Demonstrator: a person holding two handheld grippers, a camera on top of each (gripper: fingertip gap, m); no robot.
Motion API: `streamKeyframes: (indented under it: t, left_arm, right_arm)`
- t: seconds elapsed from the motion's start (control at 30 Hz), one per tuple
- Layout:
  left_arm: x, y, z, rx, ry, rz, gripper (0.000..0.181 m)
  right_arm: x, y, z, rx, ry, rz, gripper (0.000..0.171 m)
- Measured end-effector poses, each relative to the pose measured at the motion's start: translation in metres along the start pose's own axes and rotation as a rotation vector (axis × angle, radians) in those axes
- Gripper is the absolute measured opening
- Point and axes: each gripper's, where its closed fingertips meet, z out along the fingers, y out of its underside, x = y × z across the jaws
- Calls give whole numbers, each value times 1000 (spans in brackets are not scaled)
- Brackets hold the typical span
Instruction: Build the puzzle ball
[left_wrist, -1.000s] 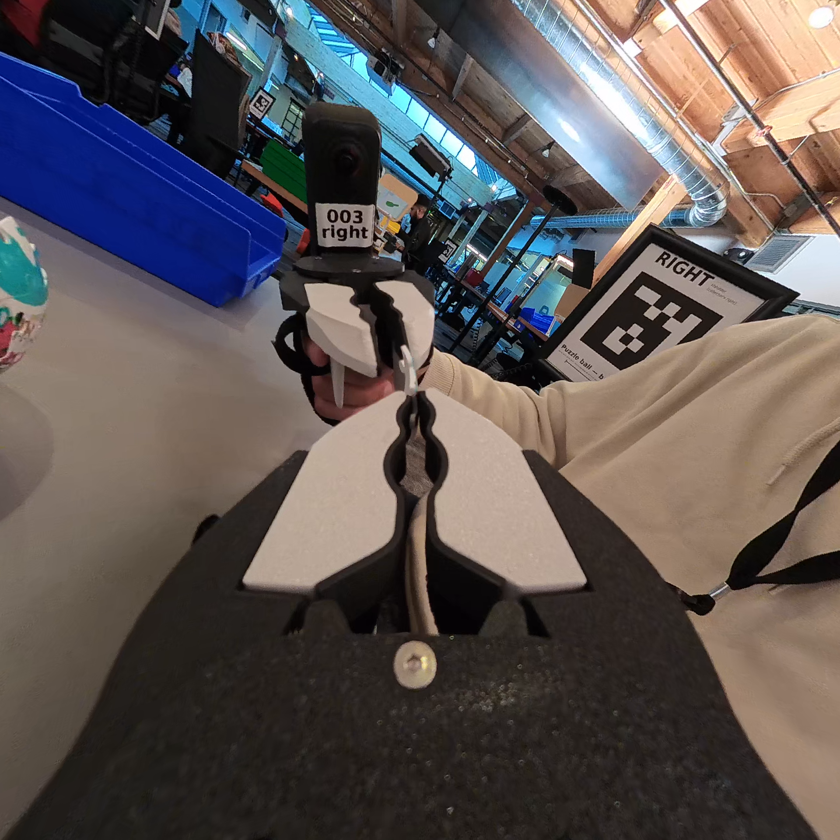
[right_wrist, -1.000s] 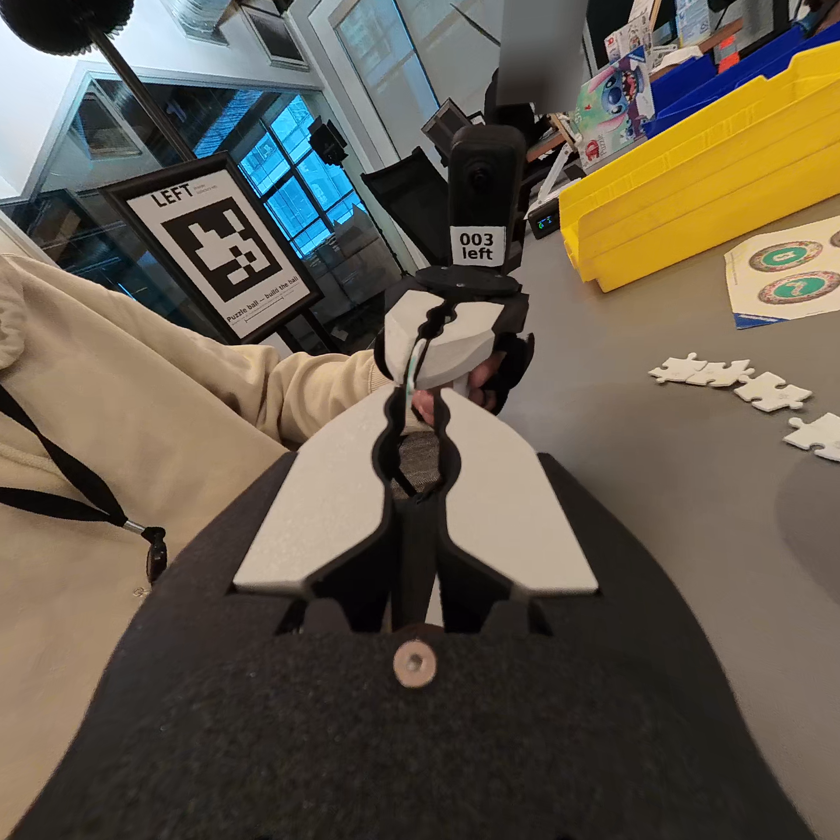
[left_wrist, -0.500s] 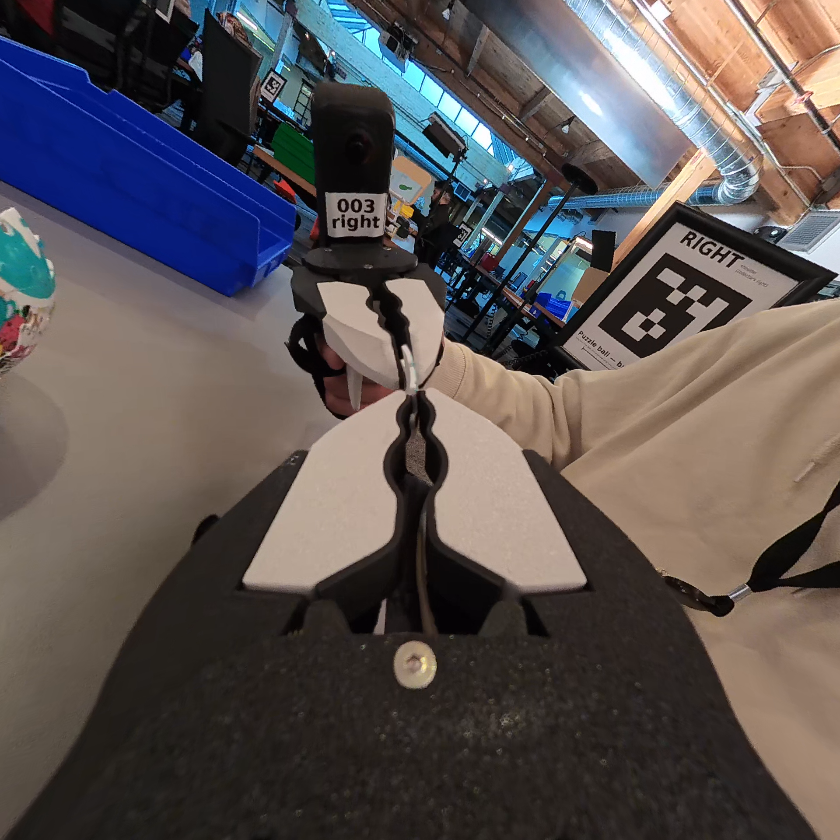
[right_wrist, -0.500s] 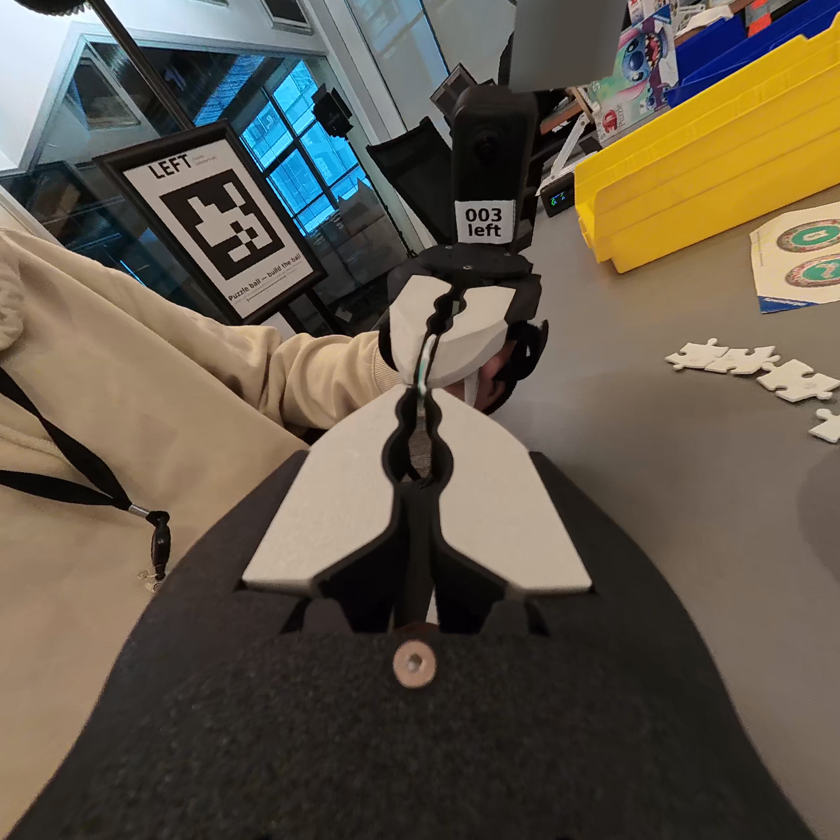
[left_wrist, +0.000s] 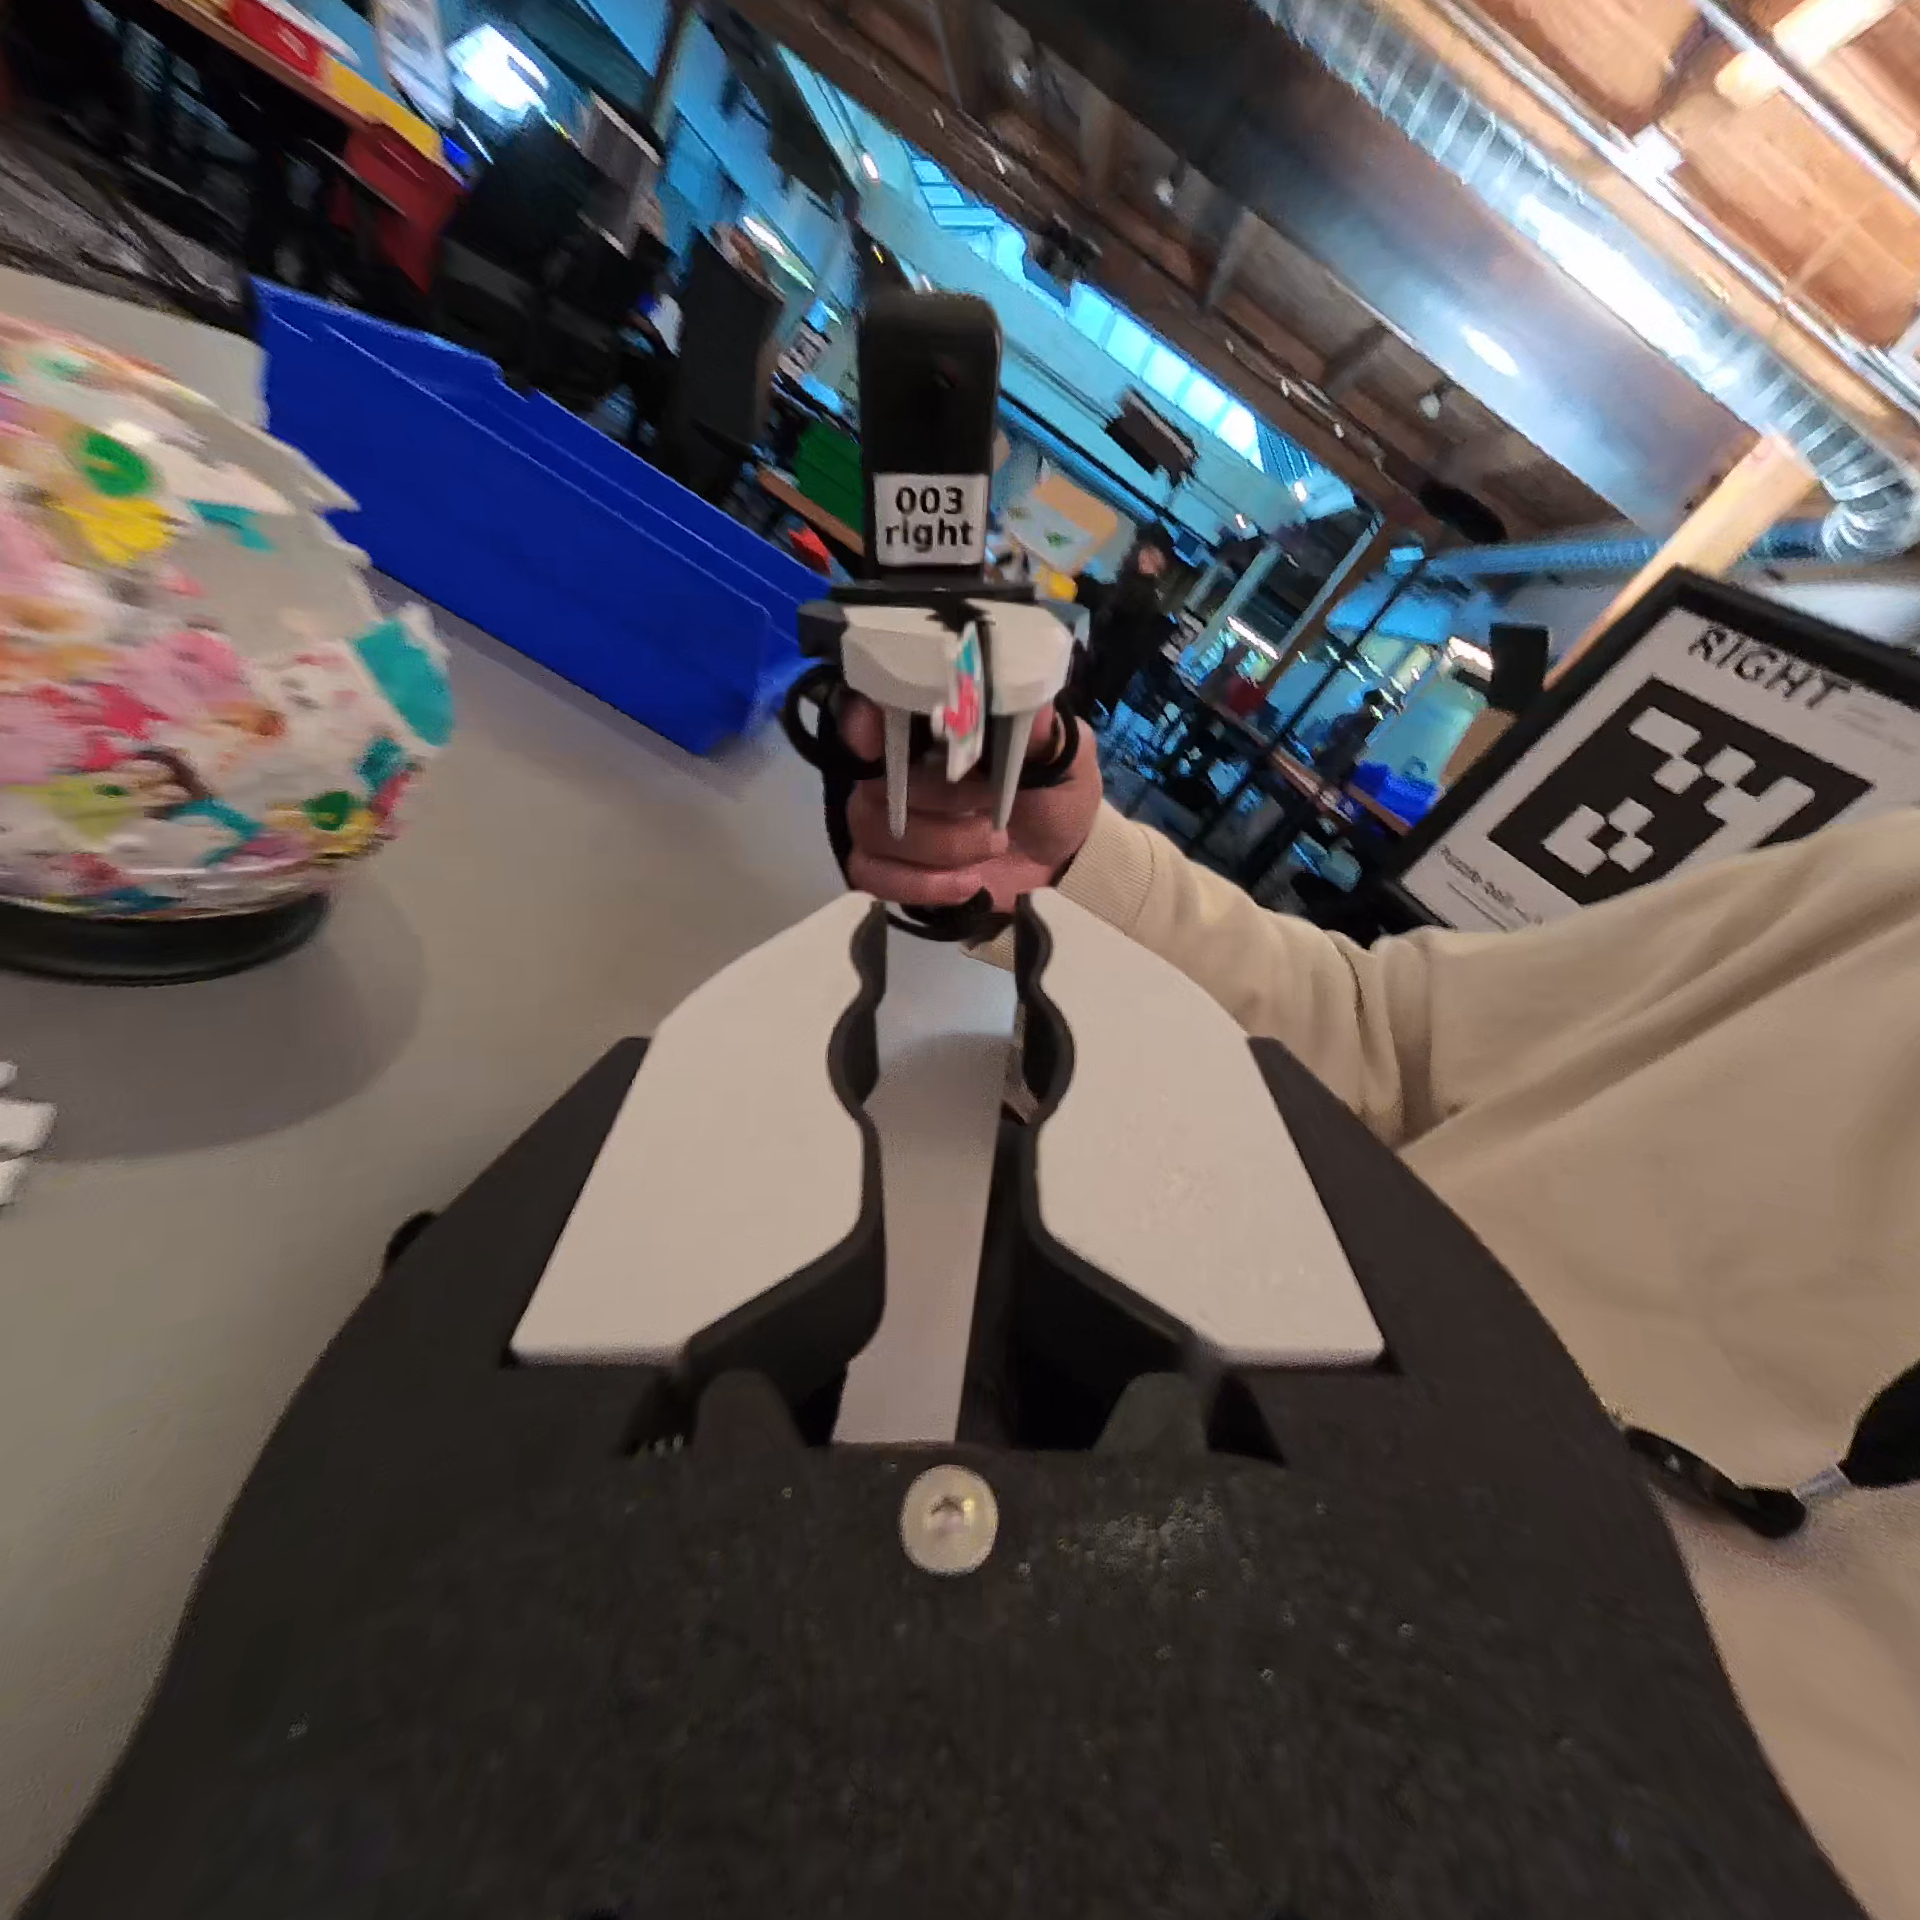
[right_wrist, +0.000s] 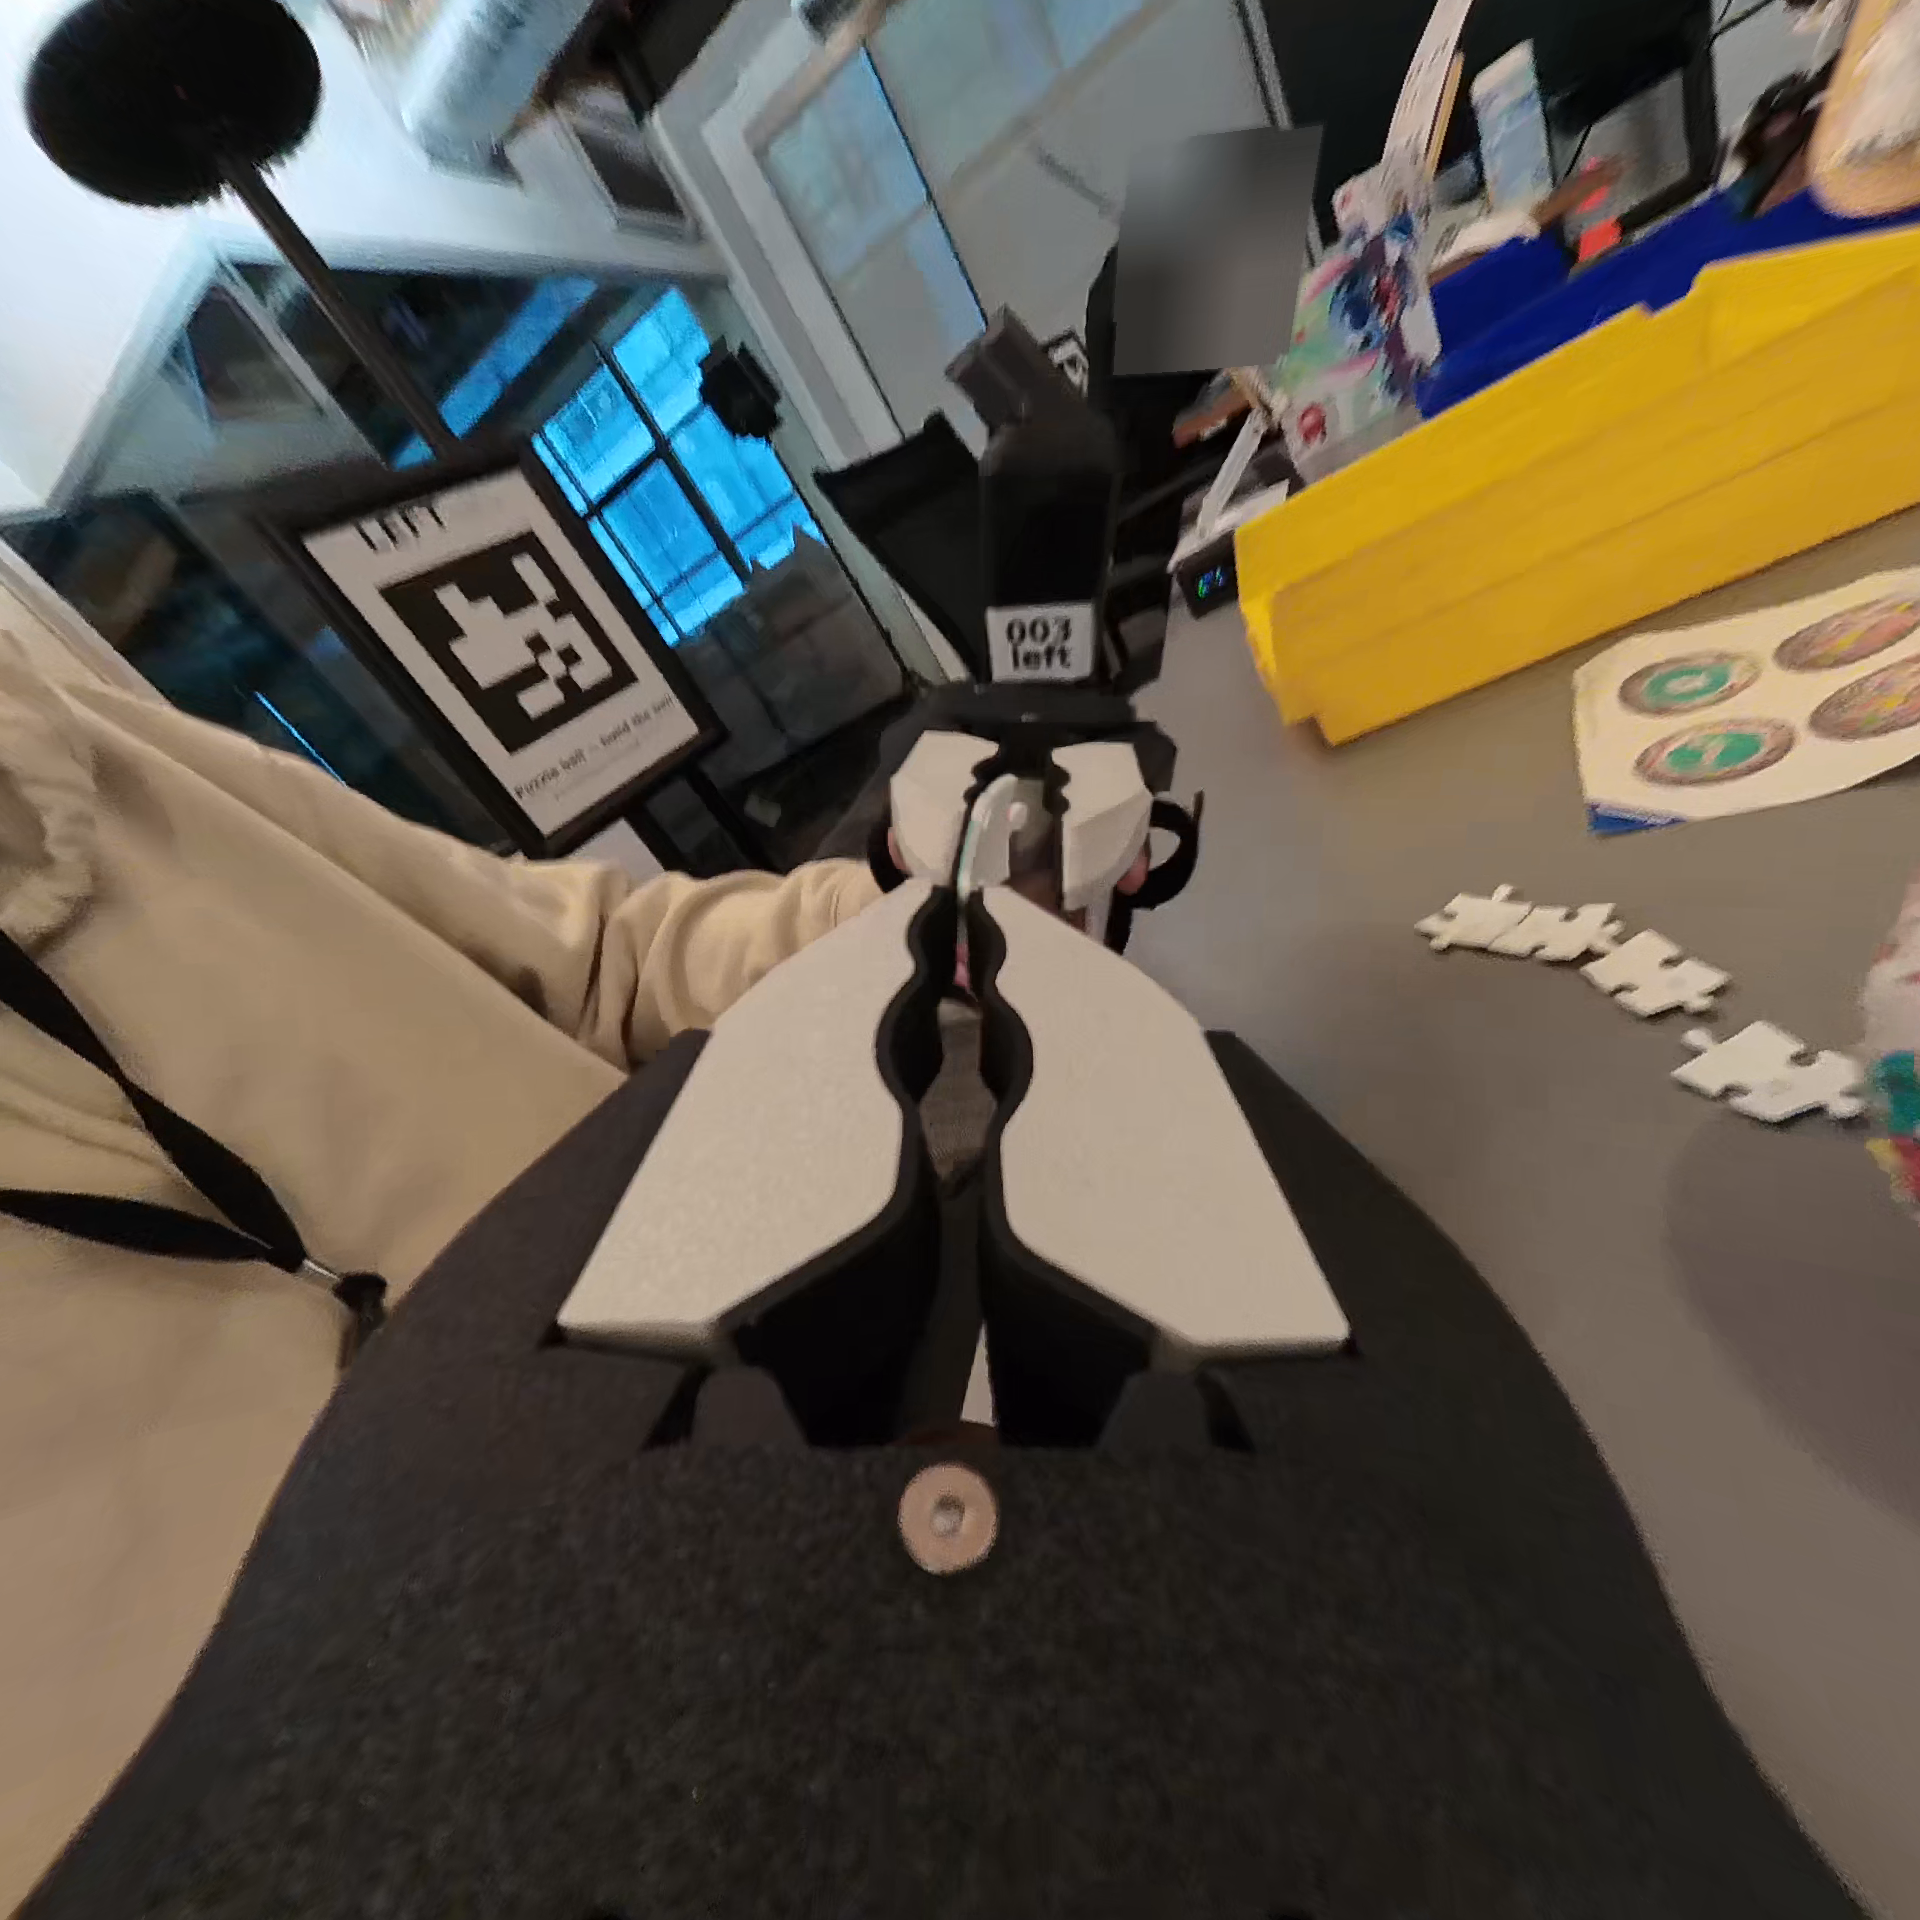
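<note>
Your right gripper (right_wrist: 961, 914) pinches a puzzle piece (left_wrist: 964, 704) edge-on; your left gripper (left_wrist: 948, 914) is spread, empty. The puzzle ball (left_wrist: 177, 686) sits far left of both.

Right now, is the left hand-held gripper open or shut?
Open: the left hand-held gripper has its fingers apart, grey table showing between them, nothing held. The puzzle piece is in the right hand-held gripper.
</note>
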Motion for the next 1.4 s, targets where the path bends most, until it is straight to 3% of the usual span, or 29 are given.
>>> streamKeyframes:
  t: [0.1, 0.27, 0.4, 0.5, 0.87, 1.4]
  left_arm:
    - [-9, -9, -16, 42, -35, 5, 5]
    - [-25, -5, -8, 31, -94, -14, 5]
    - [-60, -14, -4, 34, -281, 54, 4]
    - [-78, -23, -3, 11, -346, 91, 2]
    - [-128, -56, 9, -29, -374, 192, 3]
    - [-134, -46, 30, -78, -314, 283, 2]
  right_arm:
    - [12, -15, -14, 19, 6, 29, 2]
    - [32, -18, -28, 41, 39, 69, 2]
    - [76, -39, -43, -20, 242, 15, 2]
    - [99, -53, -44, -86, 265, 63, 2]
    - [130, -30, -33, -239, 302, 133, 2]
    - [140, -27, -38, -231, 319, 144, 2]
